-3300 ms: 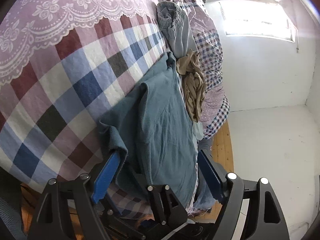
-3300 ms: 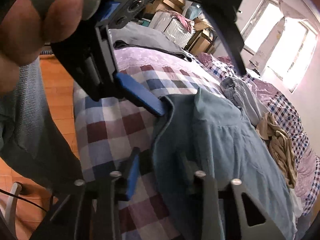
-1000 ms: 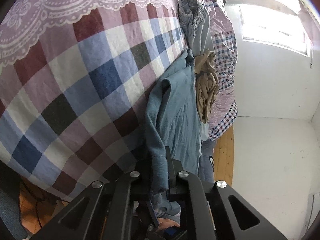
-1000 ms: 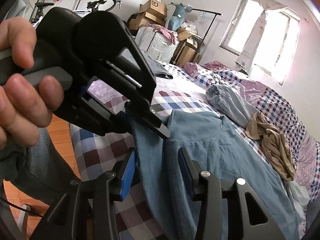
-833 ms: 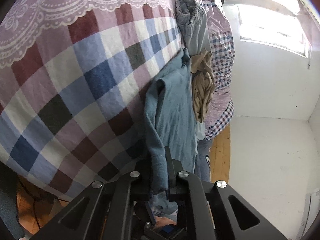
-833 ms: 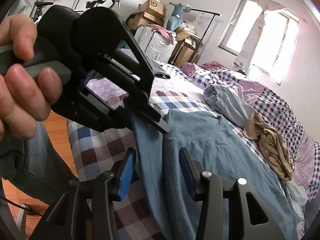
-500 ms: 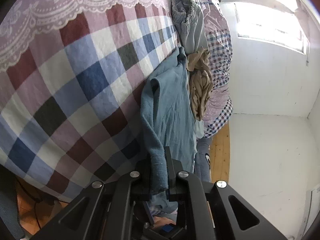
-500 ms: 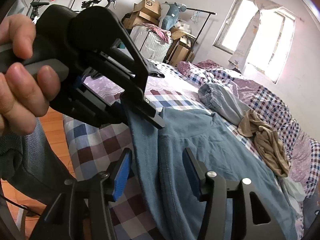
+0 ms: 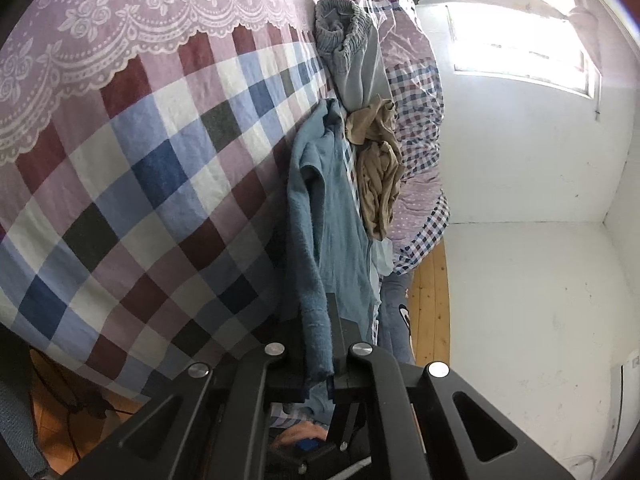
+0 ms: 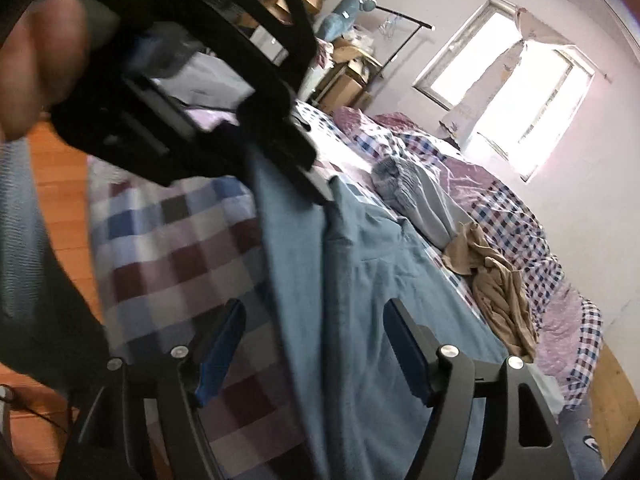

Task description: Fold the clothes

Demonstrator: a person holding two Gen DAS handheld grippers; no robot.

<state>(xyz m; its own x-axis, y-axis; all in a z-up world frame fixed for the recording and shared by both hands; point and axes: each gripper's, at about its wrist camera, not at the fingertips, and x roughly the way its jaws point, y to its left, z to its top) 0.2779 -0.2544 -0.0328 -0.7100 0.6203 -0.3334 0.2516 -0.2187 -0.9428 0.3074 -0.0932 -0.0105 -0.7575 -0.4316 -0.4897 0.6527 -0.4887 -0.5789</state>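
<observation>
The left gripper (image 9: 318,344) points slightly downward across the bed, its black jaws pinched tight on a fuzzy hem of the teal-blue fleece garment (image 9: 332,216). In the right wrist view that same tool (image 10: 288,160) looms large and blurred in the upper left, tilted, with a person's hand (image 10: 36,64) wrapped round its handle and the cloth hanging from its tip in a taut band. The right gripper (image 10: 316,336) sits lower and angles down over the cloth; its jaws are opening, the blue-padded fingers (image 10: 222,344) standing apart on either side of the draped fleece, not pressing it.

The garment lies stretched lengthwise along the bed's edge, soft and napped, with a fold ridge running down it and a stitched seam near the pinched end. It rests on a checked bedspread (image 9: 132,184) of blue, maroon, white and dark squares, which gives way to a lilac panel with white lace-patterned scallops (image 9: 120,32). Beyond the fleece lie a crumpled tan garment (image 9: 378,176), thin and wrinkled, and grey trousers with a gathered elastic waistband (image 9: 348,48). A rumpled small-check quilt (image 10: 516,216) covers the far side. Orange-toned wooden floorboards (image 9: 432,300) show beside the bed.
</observation>
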